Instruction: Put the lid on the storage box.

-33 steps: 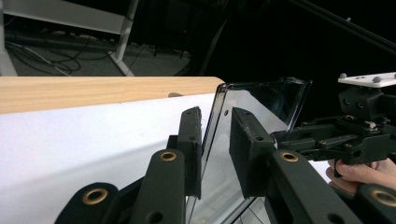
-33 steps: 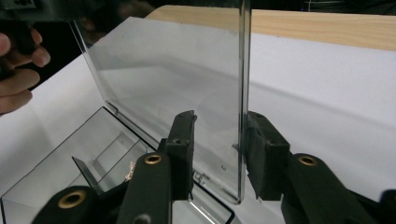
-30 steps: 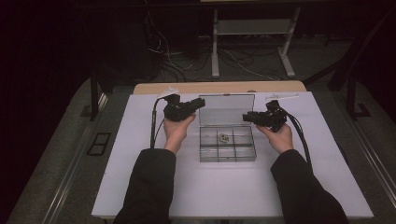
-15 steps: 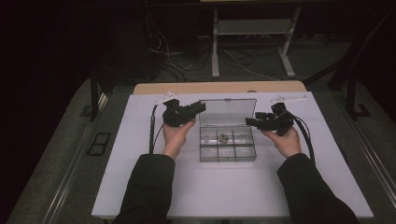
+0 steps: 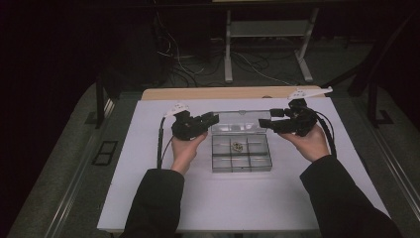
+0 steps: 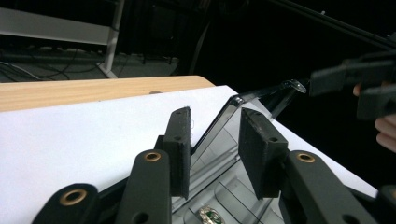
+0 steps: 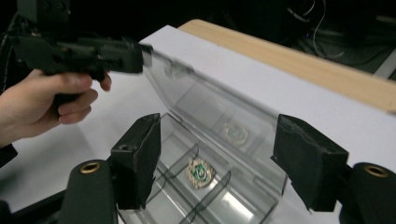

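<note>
While the clear plastic compartment box (image 5: 241, 152) sits near the middle of the white table sheet (image 5: 148, 198), its hinged transparent lid (image 7: 210, 100) stands raised at the far side, leaning back. The left gripper (image 6: 215, 140) straddles the lid's left edge; its jaws have just been opening, and the black pads (image 6: 180, 144) stand either side of the edge with a gap visible, so the lid appears released rather than pinched, though the contact point is hard to read at this angle. The right gripper (image 7: 217, 161) hangs above the box with nothing between its widely parted jaws, which have also just been opening. A small green and gold badge (image 7: 200, 171) lies in a middle compartment. Judged step: finishing the lid opening and letting go. To do it well, the left gripper should withdraw sideways along the lid's plane, avoiding any snag that would swing it shut. The right should stay clear of the lid's top edge.
</note>
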Action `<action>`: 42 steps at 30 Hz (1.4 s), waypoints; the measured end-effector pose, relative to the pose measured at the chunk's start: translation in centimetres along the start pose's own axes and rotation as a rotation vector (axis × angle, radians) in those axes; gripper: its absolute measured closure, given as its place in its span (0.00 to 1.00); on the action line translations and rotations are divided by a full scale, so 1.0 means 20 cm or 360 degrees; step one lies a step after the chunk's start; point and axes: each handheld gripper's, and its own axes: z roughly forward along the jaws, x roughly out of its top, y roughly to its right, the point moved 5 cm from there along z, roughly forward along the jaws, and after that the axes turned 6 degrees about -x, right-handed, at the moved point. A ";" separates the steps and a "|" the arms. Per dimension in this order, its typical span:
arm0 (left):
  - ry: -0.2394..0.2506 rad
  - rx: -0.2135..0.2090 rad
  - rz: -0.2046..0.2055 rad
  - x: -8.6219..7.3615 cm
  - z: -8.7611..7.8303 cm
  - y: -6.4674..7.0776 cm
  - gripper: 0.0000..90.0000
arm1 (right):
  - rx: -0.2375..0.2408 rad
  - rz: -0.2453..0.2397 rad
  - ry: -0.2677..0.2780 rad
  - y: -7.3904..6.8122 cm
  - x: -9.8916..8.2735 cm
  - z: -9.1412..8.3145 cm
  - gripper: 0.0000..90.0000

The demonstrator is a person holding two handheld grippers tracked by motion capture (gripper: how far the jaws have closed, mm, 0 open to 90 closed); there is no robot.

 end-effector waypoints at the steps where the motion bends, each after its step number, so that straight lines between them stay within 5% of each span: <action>1: -0.0006 -0.0001 0.0009 0.00 0.00 0.01 0.69 | 0.0004 -0.0023 0.0001 -0.01 0.02 0.00 0.35; 11: -0.0007 -0.0002 0.0051 -0.03 -0.02 0.04 0.66 | -0.0018 -0.0091 0.0024 -0.08 0.16 0.05 0.43; 17: -0.0017 0.0000 0.0089 -0.04 -0.03 0.06 0.65 | -0.0032 -0.0043 -0.0013 -0.05 0.14 0.10 0.81; 22: -0.0021 -0.0001 0.0107 -0.06 -0.04 0.07 0.65 | -0.0037 -0.0048 -0.0066 -0.04 0.11 0.13 0.96; 33: -0.0061 0.0030 0.0150 -0.10 -0.07 0.10 0.60 | 0.0015 0.0003 -0.0077 -0.05 0.01 0.15 0.98; 42: -0.0158 0.0091 0.0074 -0.15 -0.08 0.10 0.42 | 0.0073 -0.0003 -0.0088 -0.11 -0.05 0.15 0.98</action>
